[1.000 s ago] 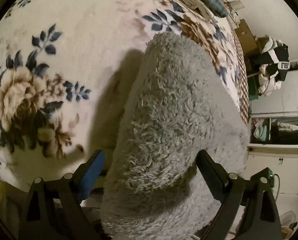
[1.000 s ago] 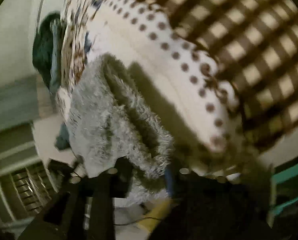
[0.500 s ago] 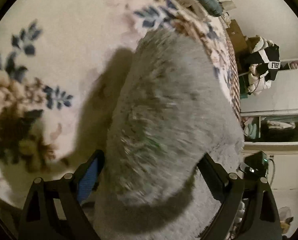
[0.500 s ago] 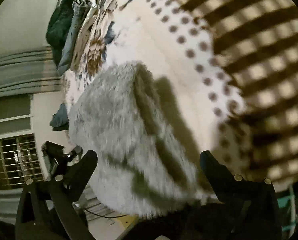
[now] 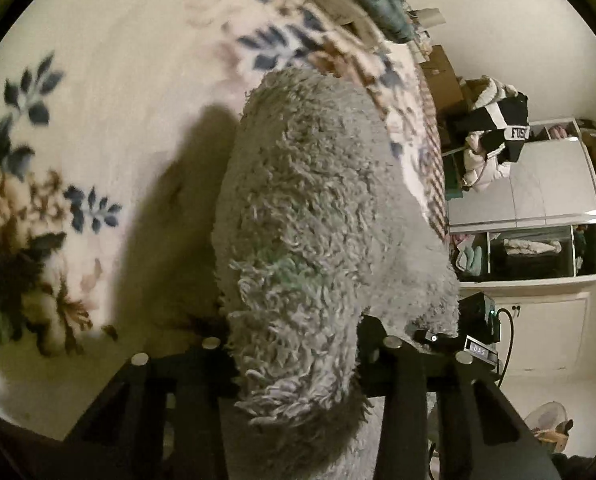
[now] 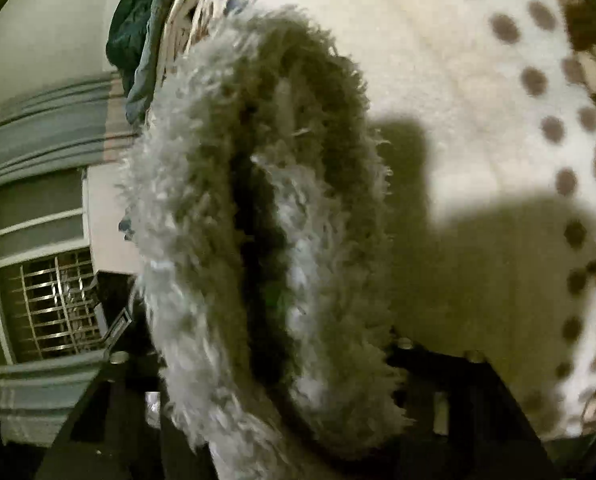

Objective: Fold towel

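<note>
A fluffy grey towel lies folded in a thick bundle on the floral blanket of a bed. In the left wrist view my left gripper is shut on the towel's near end, and the pile bulges out between the black fingers. From the right wrist camera the towel shows its stacked layers edge-on, with a dark gap between them. My right gripper is shut on that end, and the pile hides its fingertips. The other gripper's body shows just past the towel.
The bed's cover has a spotted cream part and a checked edge. Folded clothes lie at the bed's far end. A wardrobe with shelves and hanging garments stands at the right. A barred window is at the left.
Half a second ago both grippers stood open around the towel's end. Both have since closed on the bundle. The towel now fills more of the right wrist view.
</note>
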